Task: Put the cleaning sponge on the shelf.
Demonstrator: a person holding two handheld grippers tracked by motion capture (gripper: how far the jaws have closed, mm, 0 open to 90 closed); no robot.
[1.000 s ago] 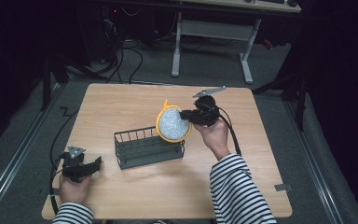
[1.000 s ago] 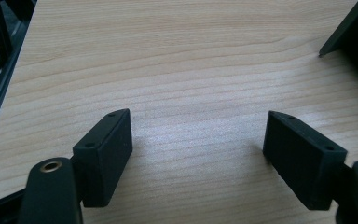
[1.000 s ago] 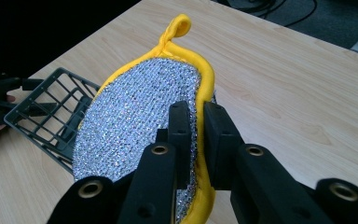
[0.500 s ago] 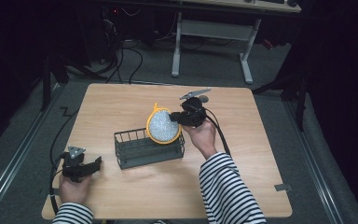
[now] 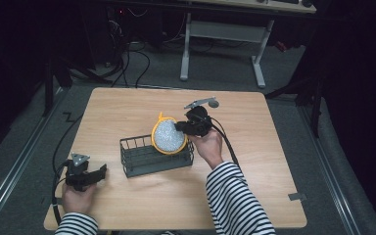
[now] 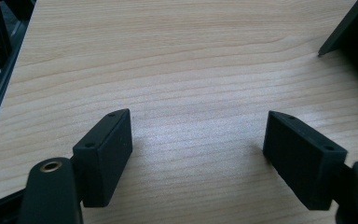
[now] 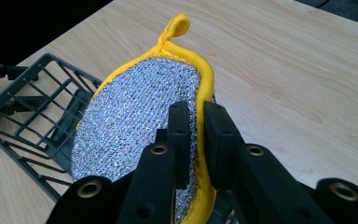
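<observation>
A round scrubbing pad (image 5: 168, 136) (image 7: 140, 116) with a silver mesh face, a yellow rim and a yellow loop is pinched at its edge by my right gripper (image 5: 181, 127) (image 7: 196, 122), which is shut on it. The pad hangs over the right end of a dark grey wire basket (image 5: 142, 156) (image 7: 32, 107) in the middle of the wooden table (image 5: 254, 122). My left gripper (image 5: 98, 174) (image 6: 198, 149) rests low at the table's front left, its jaws wide apart with only bare wood between them.
A corner of the basket (image 6: 349, 37) shows at the upper right of the left gripper view. Cables trail off the table's left edge (image 5: 61, 147). A desk frame (image 5: 220, 34) stands on the floor beyond the table.
My right gripper has carried the pad leftward and down, from beside the basket's right end to just above it. The left gripper has stayed put.
</observation>
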